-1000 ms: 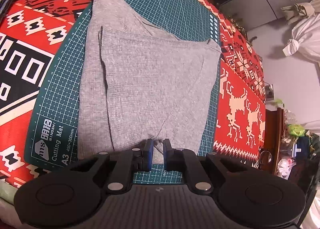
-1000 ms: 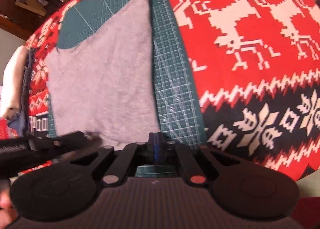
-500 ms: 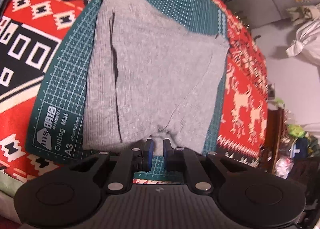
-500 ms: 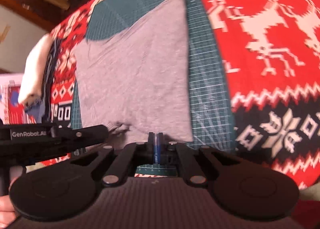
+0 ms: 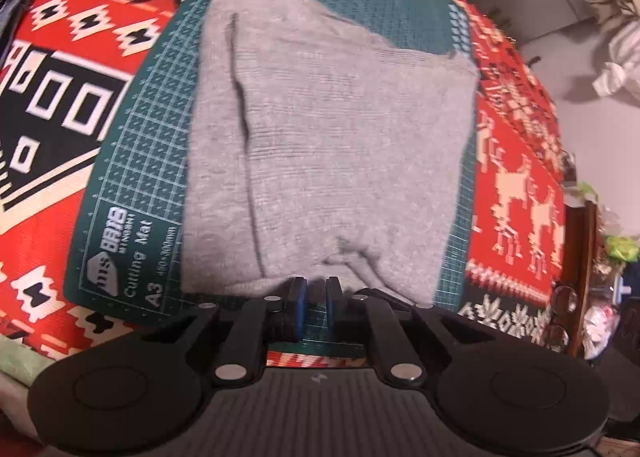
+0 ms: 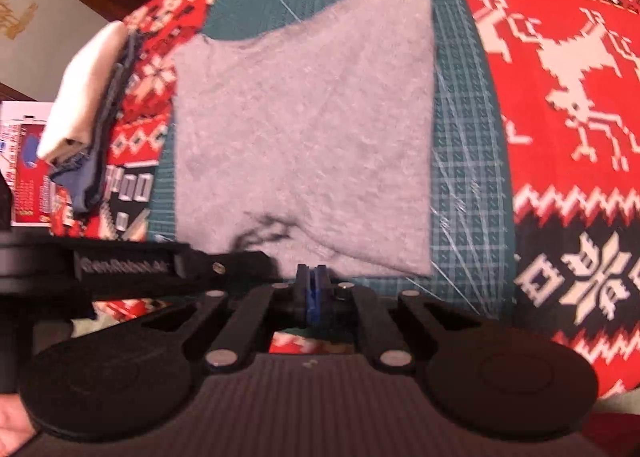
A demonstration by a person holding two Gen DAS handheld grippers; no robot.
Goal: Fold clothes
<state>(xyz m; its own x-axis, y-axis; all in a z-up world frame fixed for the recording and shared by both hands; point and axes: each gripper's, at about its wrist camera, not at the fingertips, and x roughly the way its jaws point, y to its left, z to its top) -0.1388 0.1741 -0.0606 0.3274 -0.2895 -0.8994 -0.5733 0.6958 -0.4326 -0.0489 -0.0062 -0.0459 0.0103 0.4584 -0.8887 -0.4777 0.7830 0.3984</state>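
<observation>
A grey knit garment lies folded on a green cutting mat, with one layer lapped over another along its left side. My left gripper is at the garment's near hem. Its pads pinch the hem with only a narrow gap, and creases run out from the spot. The right wrist view shows the same garment and mat. There the left gripper reaches in from the left onto the puckered hem. My right gripper is shut with nothing between its pads, its tips at the near hem beside the left one.
A red, white and black patterned blanket covers the surface around the mat. A stack of folded white and blue clothes lies on it at the left, with a printed box beyond. Furniture and bags crowd the room's right side.
The right gripper has slid left along the garment's near hem, from the bare mat to beside the left gripper, and rolled a little. The left gripper has kept its hold at the hem.
</observation>
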